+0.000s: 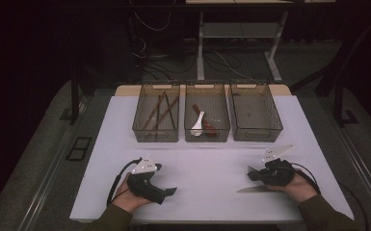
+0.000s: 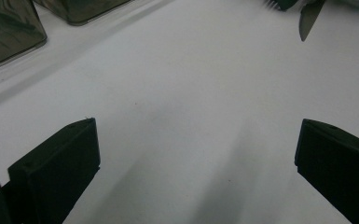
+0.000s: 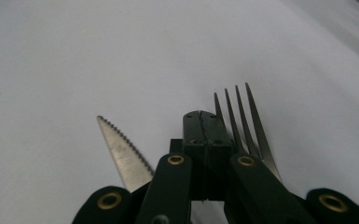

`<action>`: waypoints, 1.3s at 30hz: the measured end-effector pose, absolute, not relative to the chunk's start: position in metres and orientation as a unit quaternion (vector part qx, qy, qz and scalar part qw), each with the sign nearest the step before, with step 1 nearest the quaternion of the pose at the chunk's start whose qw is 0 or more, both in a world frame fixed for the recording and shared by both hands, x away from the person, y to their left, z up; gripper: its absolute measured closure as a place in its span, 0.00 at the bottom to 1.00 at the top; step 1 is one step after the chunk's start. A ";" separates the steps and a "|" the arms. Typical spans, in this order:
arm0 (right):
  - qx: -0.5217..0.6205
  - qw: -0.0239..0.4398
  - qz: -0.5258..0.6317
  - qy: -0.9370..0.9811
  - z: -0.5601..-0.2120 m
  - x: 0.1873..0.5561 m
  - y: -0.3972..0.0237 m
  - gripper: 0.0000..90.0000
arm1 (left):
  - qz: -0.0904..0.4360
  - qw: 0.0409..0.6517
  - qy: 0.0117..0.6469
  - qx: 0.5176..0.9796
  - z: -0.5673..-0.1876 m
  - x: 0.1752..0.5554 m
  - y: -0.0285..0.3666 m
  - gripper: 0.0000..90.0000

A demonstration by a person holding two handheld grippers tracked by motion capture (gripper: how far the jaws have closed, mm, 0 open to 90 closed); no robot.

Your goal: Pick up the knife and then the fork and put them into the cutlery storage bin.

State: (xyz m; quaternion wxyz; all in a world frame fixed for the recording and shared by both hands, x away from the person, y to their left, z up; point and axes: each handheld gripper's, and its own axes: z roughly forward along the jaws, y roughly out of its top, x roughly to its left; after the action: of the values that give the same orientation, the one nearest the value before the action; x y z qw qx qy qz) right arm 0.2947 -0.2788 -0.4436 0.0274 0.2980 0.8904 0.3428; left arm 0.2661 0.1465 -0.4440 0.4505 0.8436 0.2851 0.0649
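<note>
Knife [image 1: 253,189] and fork [image 3: 245,116] lie on the tabletop at about 5 o'clock under the right gripper [image 3: 204,116], jaws clenched on nothing, left gripper [image 2: 196,154] released, so I'd guess both need binning, third bin [image 1: 255,113] at 1 o'clock looks bare.

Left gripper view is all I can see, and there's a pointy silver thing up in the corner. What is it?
Observer: It's a knife with a saw-toothed edge, lying on the white table beside the right gripper.
Operator: Is that gripper grabbing it?
Observer: It doesn't look so. Its jaws are pressed shut against each other, with the knife on one side and a fork on the other.
Operator: What's in those see-through boxes?
Observer: There are three bins in a row, and the middle bin holds a white spoon.
</note>
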 end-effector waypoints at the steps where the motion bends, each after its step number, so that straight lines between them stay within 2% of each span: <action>1: 0.298 0.030 0.342 0.891 -0.444 0.296 -0.279 0.99 | 0.065 0.450 0.285 0.844 -0.444 0.266 0.147 0.00; 19: 0.319 0.056 0.342 0.882 -0.444 0.320 -0.282 0.99 | 0.065 0.452 0.285 0.843 -0.444 0.266 0.147 0.00; 22: 0.311 0.048 0.349 0.883 -0.432 0.318 -0.286 0.88 | 0.066 0.451 0.284 0.844 -0.444 0.267 0.147 0.00; 24: 0.303 0.066 0.340 0.888 -0.420 0.316 -0.291 0.85 | 0.066 0.451 0.284 0.844 -0.444 0.267 0.147 0.00; 26: 0.304 0.057 0.334 0.890 -0.412 0.317 -0.298 0.78 | 0.065 0.451 0.285 0.843 -0.444 0.267 0.147 0.00; 32: 0.315 0.074 0.293 0.900 -0.402 0.323 -0.314 0.64 | 0.065 0.450 0.286 0.843 -0.445 0.267 0.147 0.00; 34: 0.310 0.062 0.281 0.906 -0.401 0.323 -0.317 0.64 | 0.064 0.450 0.286 0.843 -0.445 0.267 0.147 0.00; 39: 0.291 0.057 0.244 0.923 -0.402 0.322 -0.315 0.56 | 0.064 0.449 0.286 0.844 -0.445 0.267 0.146 0.00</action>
State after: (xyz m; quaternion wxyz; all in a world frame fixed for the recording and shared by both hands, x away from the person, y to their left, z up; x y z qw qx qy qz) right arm 0.3220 -0.3150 -0.4018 0.0568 0.2913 0.9233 0.2438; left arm 0.2669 0.1464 -0.4451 0.4492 0.8439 0.2864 0.0637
